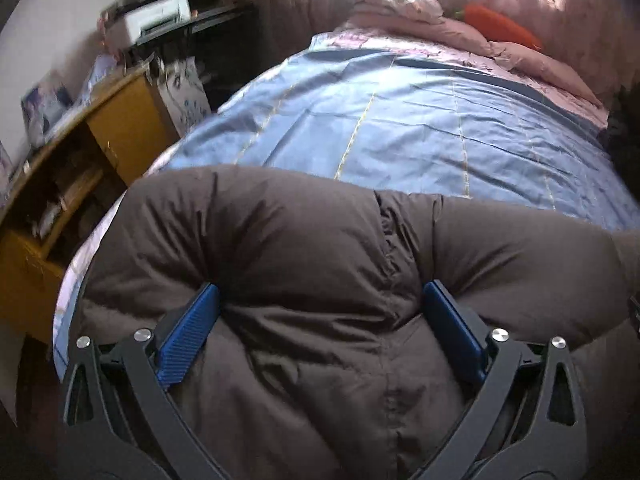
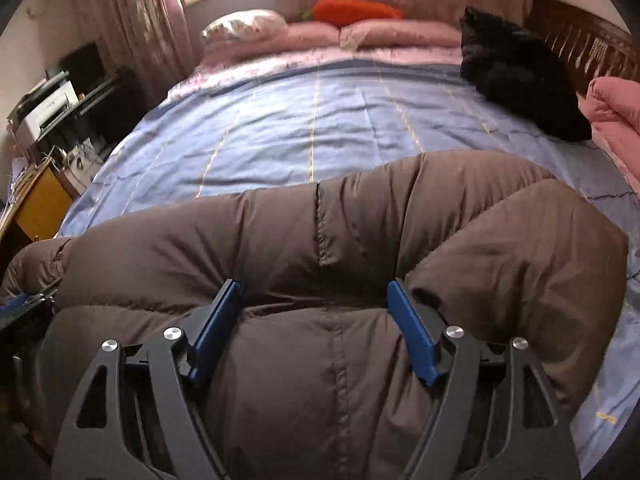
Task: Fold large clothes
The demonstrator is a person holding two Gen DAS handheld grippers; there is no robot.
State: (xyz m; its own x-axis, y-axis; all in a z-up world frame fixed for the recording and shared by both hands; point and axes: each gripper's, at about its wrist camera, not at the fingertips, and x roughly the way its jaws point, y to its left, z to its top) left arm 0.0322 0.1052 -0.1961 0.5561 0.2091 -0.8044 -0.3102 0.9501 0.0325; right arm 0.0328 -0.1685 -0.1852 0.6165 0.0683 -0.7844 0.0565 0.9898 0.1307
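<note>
A puffy brown down jacket (image 1: 304, 232) lies bunched across the near edge of the bed's blue sheet (image 1: 400, 120). My left gripper (image 1: 322, 300) points down onto it. Its blue pads (image 1: 192, 336) stand wide apart and a thick roll of jacket bulges between and around them. In the right wrist view the same jacket (image 2: 360, 220) fills the foreground, with one sleeve-like roll curling off to the right. My right gripper (image 2: 316, 292) also stands wide over a quilted panel, its pads (image 2: 412, 332) resting against the padding without pinching it.
A wooden desk (image 1: 112, 120) with a printer (image 1: 156, 16) behind it stands left of the bed. Pink pillows (image 2: 360, 36) and an orange plush carrot (image 2: 356, 10) lie at the far end. A black garment (image 2: 516, 76) and a pink quilt (image 2: 612, 108) sit at the right.
</note>
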